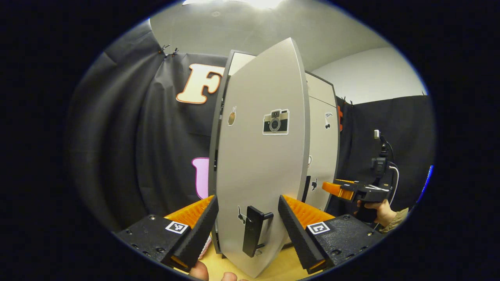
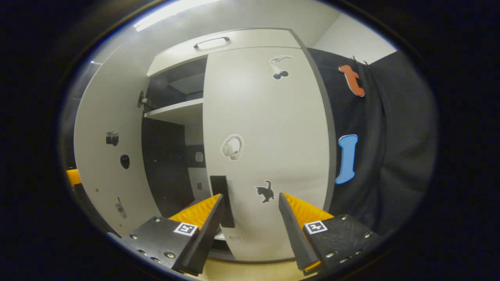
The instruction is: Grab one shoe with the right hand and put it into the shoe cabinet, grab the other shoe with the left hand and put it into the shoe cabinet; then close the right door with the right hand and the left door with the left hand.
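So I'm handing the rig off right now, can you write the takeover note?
Left gripper: open, fingers either side of the left door, near its handle; contact can't be told.
Right gripper: open, holding nothing, facing the right door.
Right door looks shut or nearly so. Left door is still ajar, cabinet open behind it.
Shoes: presumably inside, can't confirm.
Left: push the left door shut with the left gripper.
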